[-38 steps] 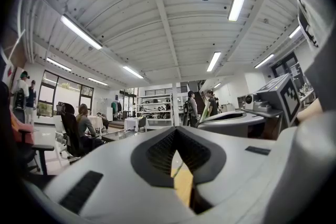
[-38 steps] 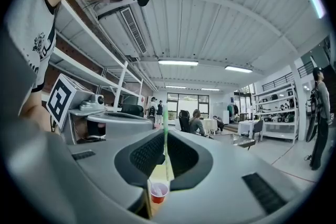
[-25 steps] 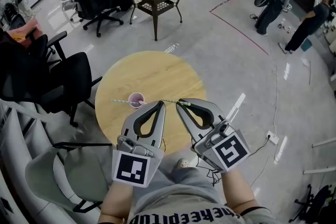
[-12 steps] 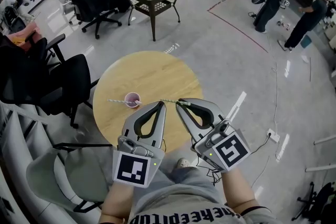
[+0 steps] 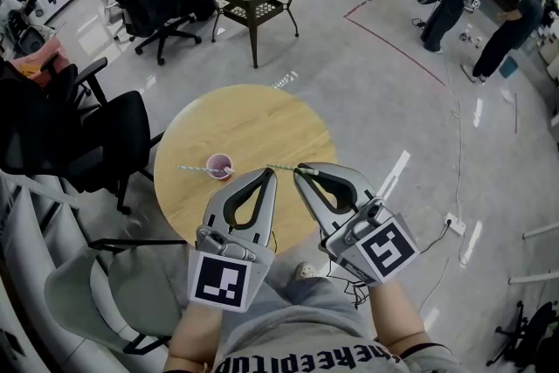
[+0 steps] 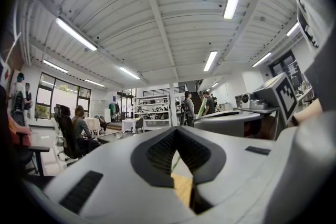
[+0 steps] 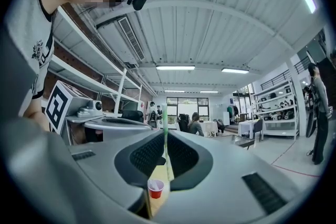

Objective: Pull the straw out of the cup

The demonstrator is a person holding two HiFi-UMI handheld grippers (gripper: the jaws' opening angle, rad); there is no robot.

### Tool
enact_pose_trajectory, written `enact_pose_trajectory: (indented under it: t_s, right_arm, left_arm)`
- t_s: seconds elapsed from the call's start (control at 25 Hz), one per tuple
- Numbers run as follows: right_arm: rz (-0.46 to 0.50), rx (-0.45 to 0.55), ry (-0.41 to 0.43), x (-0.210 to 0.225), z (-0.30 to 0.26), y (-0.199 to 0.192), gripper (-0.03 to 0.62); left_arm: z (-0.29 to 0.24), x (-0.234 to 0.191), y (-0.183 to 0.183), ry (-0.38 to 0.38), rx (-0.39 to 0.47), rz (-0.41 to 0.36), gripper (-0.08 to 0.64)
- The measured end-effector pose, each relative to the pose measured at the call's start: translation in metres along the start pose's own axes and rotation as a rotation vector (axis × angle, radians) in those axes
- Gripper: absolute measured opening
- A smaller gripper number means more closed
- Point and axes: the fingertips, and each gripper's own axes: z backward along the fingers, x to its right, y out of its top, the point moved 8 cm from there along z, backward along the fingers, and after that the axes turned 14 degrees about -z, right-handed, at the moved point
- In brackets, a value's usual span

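Head view: straw [image 5: 279,168] in right gripper [image 5: 301,171], apparently level, tip toward cup [image 5: 219,164]

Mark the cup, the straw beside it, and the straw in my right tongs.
cup [image 5: 231,165]: head view, its right rim.
straw beside cup [image 5: 194,169]: head view, mid-shaft, left of the cup.
held straw [image 7: 166,136]: right gripper view, its upright middle stretch.

The right tongs [image 7: 165,136] fill the lower half of the frame. Their jaws are closed on a pale green straw [image 7: 168,165] that stands upright at the centre and pokes above the tips. In the gap under the pads, a small red cup [image 7: 156,188] sits upright on the yellow desk [image 7: 159,171], just left of the straw's lower end. Far behind, a seated person [image 7: 196,124] is at the centre and a standing person [image 7: 318,118] is at the right edge.
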Motion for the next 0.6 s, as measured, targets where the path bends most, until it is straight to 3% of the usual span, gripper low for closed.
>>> enact_pose_trajectory:
  t_s: [0.6]
  right_arm:
    - [0.000,-0.003,0.011,-0.0036,-0.0033,-0.0011,0.043]
  left_arm:
    - [0.0026,-0.0013,-0.0007,0.004,-0.001,-0.001,0.021]
